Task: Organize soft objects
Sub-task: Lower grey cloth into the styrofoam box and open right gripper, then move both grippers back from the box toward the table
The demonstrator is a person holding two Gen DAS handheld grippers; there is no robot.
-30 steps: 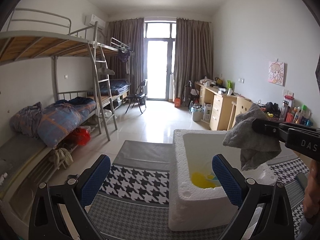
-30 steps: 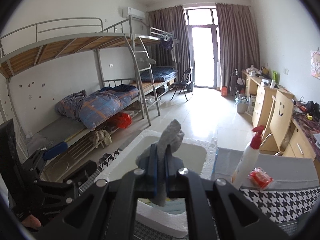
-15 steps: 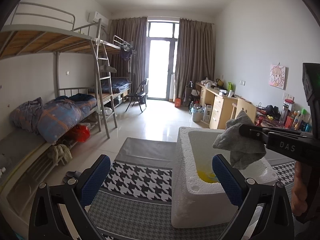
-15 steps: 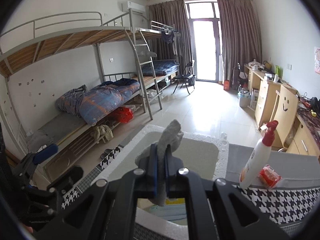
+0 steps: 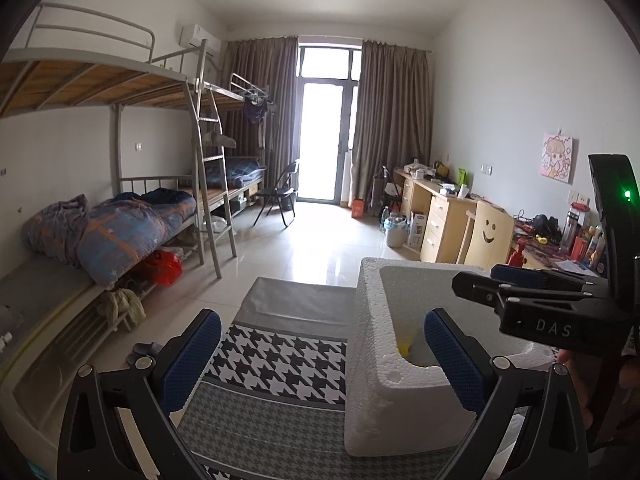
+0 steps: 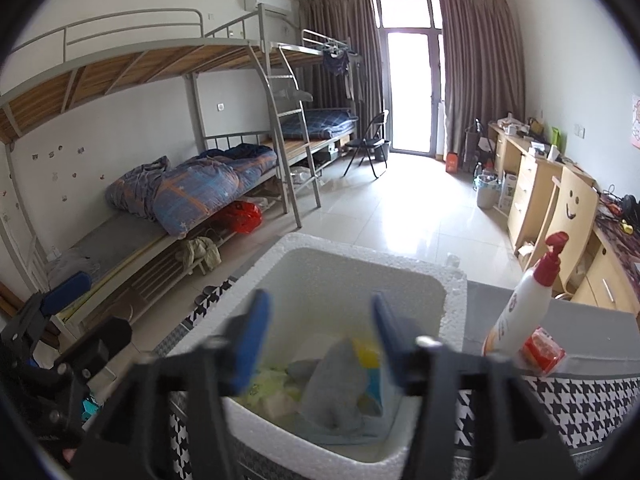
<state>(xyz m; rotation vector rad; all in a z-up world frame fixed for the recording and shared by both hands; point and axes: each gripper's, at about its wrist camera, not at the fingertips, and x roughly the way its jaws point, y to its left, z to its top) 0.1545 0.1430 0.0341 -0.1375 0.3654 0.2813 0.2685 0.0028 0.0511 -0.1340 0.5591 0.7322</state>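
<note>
Our right gripper hangs over the white foam box with its jaws opening and nothing between them; the grey cloth lies inside on the other soft pieces. Our left gripper stands wide and empty beside the box. We see no other soft item on the houndstooth cloth, so we judge the sorting nearly done.

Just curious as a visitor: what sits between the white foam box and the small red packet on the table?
A white pump bottle with a red top, right of the foam box and touching the red packet; right wrist view.
</note>
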